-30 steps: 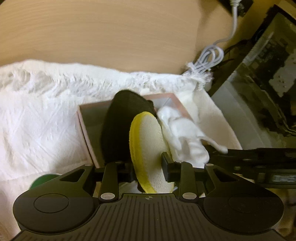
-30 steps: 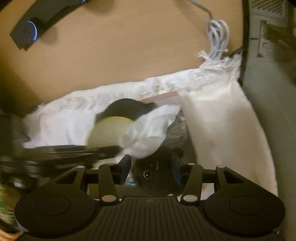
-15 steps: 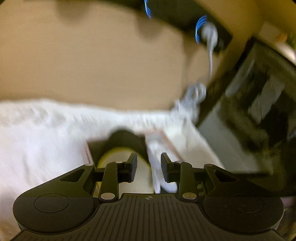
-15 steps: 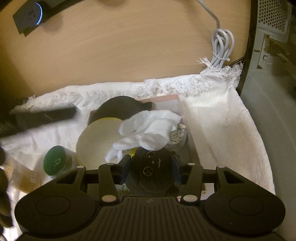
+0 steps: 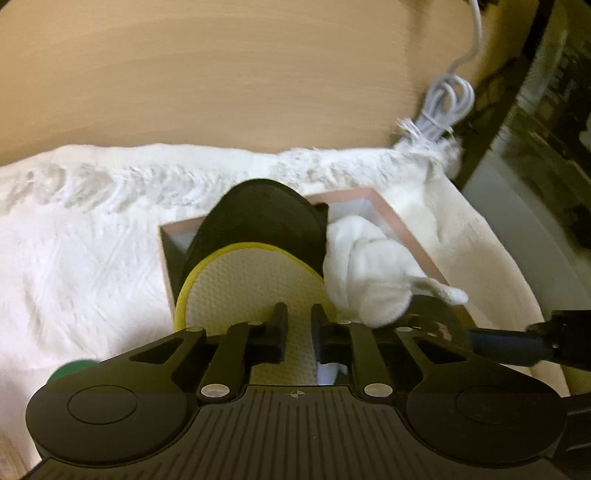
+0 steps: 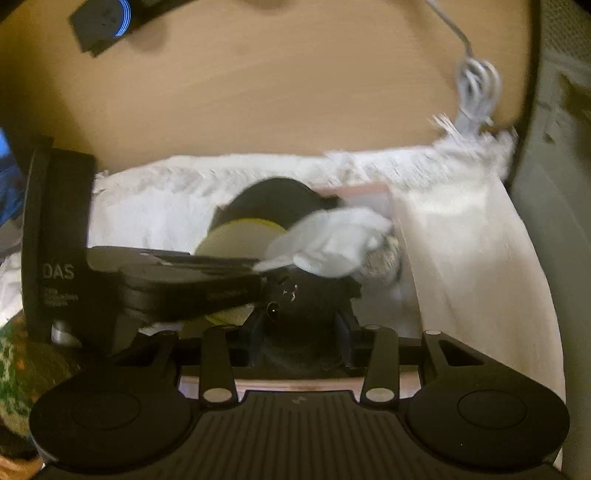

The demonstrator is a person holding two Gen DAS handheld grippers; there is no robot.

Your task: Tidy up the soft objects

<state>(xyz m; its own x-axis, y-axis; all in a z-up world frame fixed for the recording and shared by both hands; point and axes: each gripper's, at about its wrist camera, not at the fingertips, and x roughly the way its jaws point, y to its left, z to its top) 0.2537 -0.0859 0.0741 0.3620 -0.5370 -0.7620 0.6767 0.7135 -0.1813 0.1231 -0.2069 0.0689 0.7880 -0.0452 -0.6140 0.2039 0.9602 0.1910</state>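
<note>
A pink-rimmed box sits on a white fringed towel. In it a black round cushion stands at the back, a yellow-rimmed white pad leans against it, and a bunched white cloth lies to the right. My left gripper hovers over the pad's face with its jaws shut and nothing pinched. My right gripper is closing on a black round soft toy at the box's near end, and its pads touch the toy's sides. The white cloth lies just beyond the toy.
A coiled white cable lies on the wooden desk behind the towel. A grey computer case stands on the right. A dark device with a blue light is at the back left. A green lid shows at the lower left.
The left gripper let go of the yellow pad, which now leans face-up, and shut its jaws. The right gripper's jaws narrowed on the black toy.
</note>
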